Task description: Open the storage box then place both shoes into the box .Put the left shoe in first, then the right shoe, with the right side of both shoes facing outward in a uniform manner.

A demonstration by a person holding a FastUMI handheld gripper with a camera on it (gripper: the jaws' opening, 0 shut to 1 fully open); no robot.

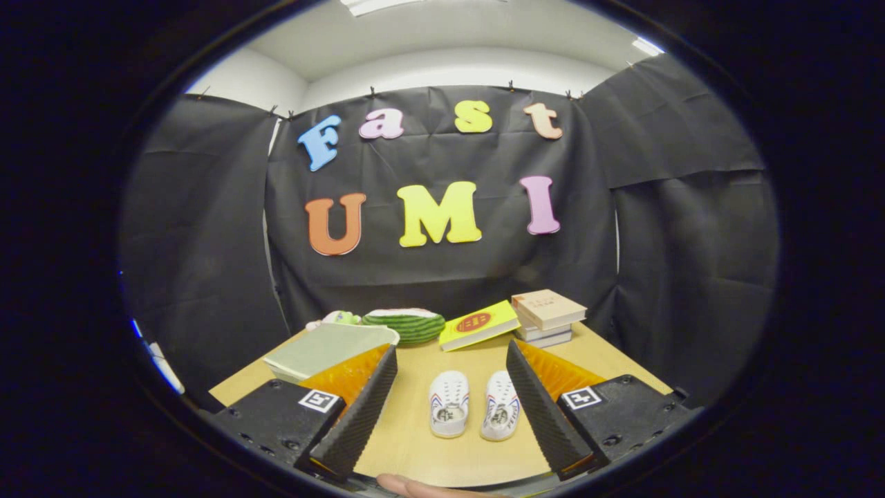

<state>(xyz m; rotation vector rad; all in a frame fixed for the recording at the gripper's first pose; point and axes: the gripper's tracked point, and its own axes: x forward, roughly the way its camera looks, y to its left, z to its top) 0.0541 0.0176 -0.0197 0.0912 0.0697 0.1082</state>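
Tongs (pixel 449 408): spread wide, holding nothing, above the wooden surface (pixel 415 449). Pair of white shoes: left shoe (pixel 448 404) and right shoe (pixel 500 406), side by side between the fingers. Storage box (pixel 325 349): lid closed, beyond the left finger. Behind: watermelon-patterned cushion (pixel 408 324), yellow book (pixel 478 324), book stack (pixel 547 317).

shoes waiting, box shut

two small white shoes lie side by side on the wooden table (pixel 415 443), well in from its edges, toes pointing to the far edge, openings up. the left shoe (pixel 448 403) and the right shoe (pixel 500 405) carry red and blue stripes on their sides. the storage box (pixel 330 349), pale green with its lid closed, sits toward the table's far left corner.
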